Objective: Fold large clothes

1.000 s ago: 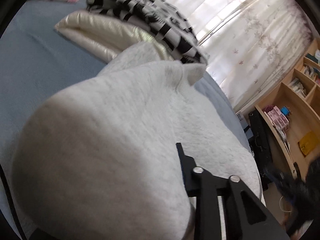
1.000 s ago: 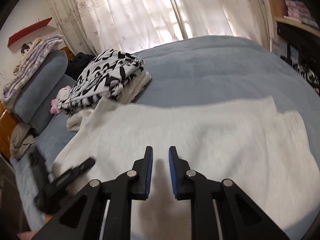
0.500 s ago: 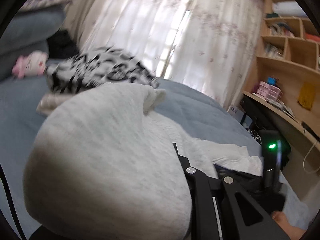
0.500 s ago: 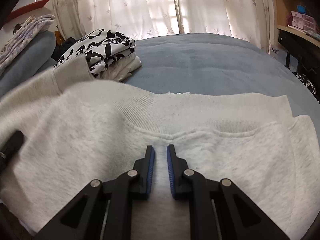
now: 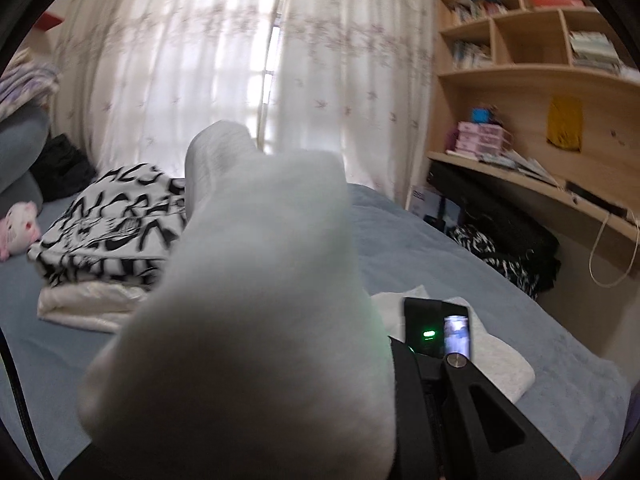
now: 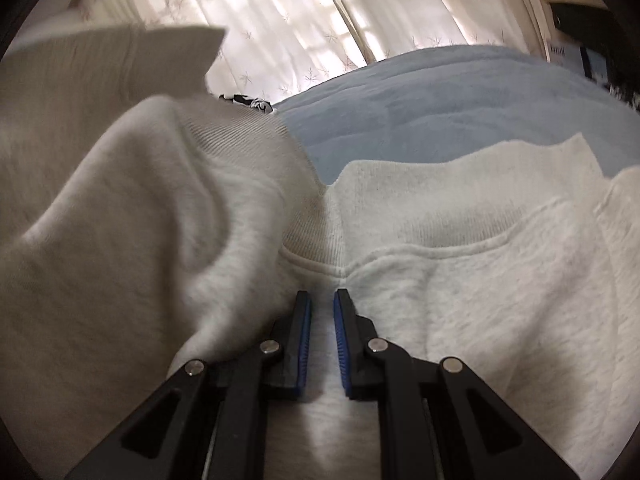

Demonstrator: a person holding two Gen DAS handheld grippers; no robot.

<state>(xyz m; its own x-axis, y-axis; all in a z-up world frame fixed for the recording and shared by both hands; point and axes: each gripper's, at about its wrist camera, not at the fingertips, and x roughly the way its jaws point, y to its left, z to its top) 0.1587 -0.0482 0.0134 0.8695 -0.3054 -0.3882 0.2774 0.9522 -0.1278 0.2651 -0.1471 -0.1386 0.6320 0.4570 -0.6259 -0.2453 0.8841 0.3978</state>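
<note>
A pale grey sweatshirt (image 6: pixel 480 280) lies spread on the blue bed (image 6: pixel 460 100), its ribbed neckline just ahead of my right gripper (image 6: pixel 320 300). That gripper rests low over the cloth with its blue pads (image 6: pixel 305 320) nearly together and nothing between them. My left gripper (image 5: pixel 394 364) is shut on a fold of the sweatshirt (image 5: pixel 248 300), which hangs over it and hides its fingertips. The raised part (image 6: pixel 120 220) arches up at the left of the right wrist view.
A folded black-and-white garment (image 5: pixel 112 232) sits on a cream one (image 5: pixel 88 304) at the bed's far left, next to a pink plush toy (image 5: pixel 16 228). Curtains (image 5: pixel 240 60) hang behind. A desk with shelves (image 5: pixel 520 176) and dark bags (image 5: pixel 504 240) line the right side.
My left gripper has risen and rolled, carrying the sweatshirt's side up and over toward the right gripper. The right gripper has sunk closer to the cloth near the neckline.
</note>
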